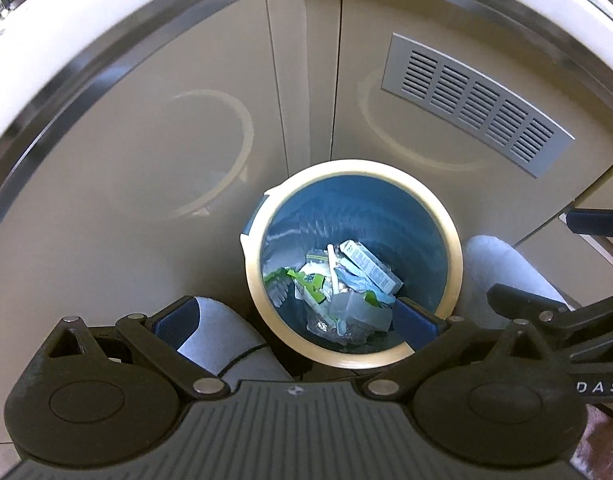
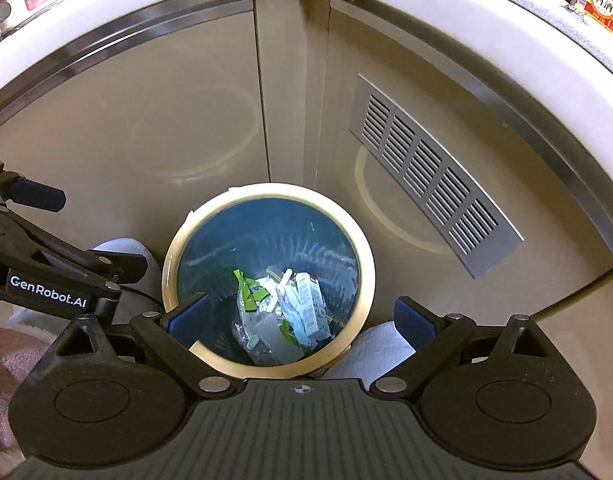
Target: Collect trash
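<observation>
The blue trash bin [image 1: 354, 264] stands on the floor in the cabinet corner, wrappers and a small carton [image 1: 370, 266] lying at its bottom. The left gripper [image 1: 296, 320] and the right gripper [image 2: 302, 318] hover above it, fingers spread wide and empty. Only the right wrist view shows a yellow bottle [image 2: 600, 10] on the counter.

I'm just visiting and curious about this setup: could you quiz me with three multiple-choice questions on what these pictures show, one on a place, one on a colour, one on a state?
1. Where does the bin stand?
A. On the worktop
B. On the floor in the cabinet corner
C. Inside an open cabinet

2. What colour is the bin's liner?
A. Blue
B. Red
C. White

3. How is the left claw?
A. Shut on a box
B. Shut, empty
C. Open, empty

Answers: 1 B, two cabinet doors meet just behind it. 2 A, blue shows inside the cream rim. 3 C, its fingers stand wide apart, holding nothing.
</observation>
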Demonstrator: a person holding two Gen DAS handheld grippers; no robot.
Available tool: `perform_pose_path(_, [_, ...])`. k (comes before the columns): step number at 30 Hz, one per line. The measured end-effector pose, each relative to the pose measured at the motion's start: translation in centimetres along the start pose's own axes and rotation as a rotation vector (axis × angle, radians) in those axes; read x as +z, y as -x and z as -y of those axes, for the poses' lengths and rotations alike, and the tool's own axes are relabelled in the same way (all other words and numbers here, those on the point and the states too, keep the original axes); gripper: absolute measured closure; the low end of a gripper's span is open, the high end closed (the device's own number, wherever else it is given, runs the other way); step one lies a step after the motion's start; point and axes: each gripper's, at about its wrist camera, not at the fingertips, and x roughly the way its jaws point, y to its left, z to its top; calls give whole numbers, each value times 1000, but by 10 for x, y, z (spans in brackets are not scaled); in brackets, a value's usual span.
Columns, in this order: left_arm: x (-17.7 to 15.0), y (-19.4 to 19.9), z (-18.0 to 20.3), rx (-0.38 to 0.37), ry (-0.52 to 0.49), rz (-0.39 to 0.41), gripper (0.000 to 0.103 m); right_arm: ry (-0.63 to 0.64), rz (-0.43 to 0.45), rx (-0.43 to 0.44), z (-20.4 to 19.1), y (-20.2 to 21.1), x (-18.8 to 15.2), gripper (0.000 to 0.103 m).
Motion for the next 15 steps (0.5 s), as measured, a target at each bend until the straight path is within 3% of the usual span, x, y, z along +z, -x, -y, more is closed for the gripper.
perform_pose_path(15, [5, -31, -10, -27, 47, -68, 0, 101, -26, -21, -10, -26, -4, 0])
